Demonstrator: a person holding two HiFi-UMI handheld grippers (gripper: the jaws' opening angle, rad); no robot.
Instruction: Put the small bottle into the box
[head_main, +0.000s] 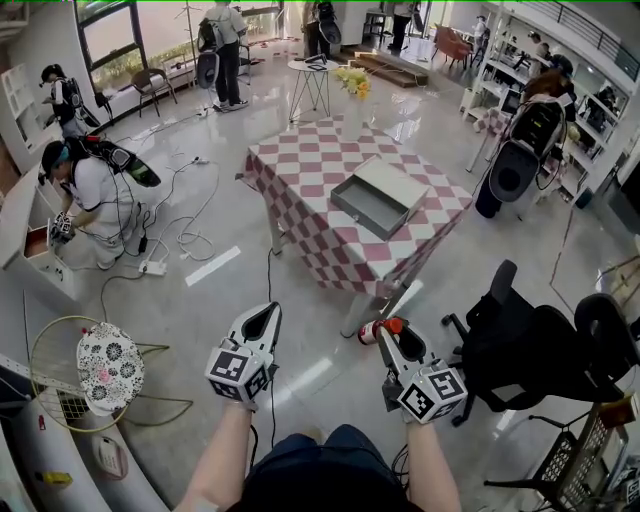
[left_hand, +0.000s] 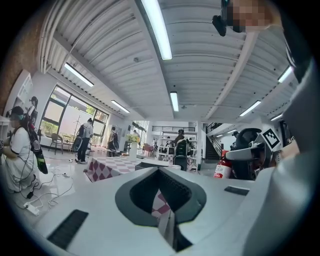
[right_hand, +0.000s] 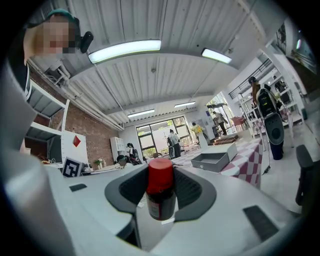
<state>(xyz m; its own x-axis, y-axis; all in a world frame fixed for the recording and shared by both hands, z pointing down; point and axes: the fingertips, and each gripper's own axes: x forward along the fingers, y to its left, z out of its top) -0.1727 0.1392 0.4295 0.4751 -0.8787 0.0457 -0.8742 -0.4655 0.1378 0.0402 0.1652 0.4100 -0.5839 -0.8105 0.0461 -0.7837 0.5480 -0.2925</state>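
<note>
a: head view. where is the small bottle (head_main: 377, 330)?

b: lower centre of the frame, lying sideways in the right gripper (head_main: 386, 337), red cap pointing right. the box (head_main: 380, 197), grey and open-topped, sits on the checked table (head_main: 300, 160) at upper centre, well apart from the bottle. the left gripper (head_main: 264, 314) hangs at lower left.

a: room to move?

b: bare floor lies between the person and the table. a black chair (head_main: 520, 340) stands close at the right, cables (head_main: 185, 235) trail at the left, and the table's near corner juts toward the person.

a: left gripper view?

b: the left gripper (left_hand: 165, 210) is clenched on nothing, its tips meeting at a seam. the bottle (left_hand: 221, 168) shows at middle right.

a: right gripper view?

b: the right gripper (right_hand: 161, 200) grasps the bottle (right_hand: 161, 192) round its dark body, below the red cap, with the cap standing proud of the jaws. the box (right_hand: 216, 161) is at middle right, on the table (right_hand: 252, 157).

a: how will it handle?

b: i'd judge it light, stiff and smooth, so it may slip or swivel. a hold on the body looks sound. the box walls look low, so it should drop in easily from above.
</note>
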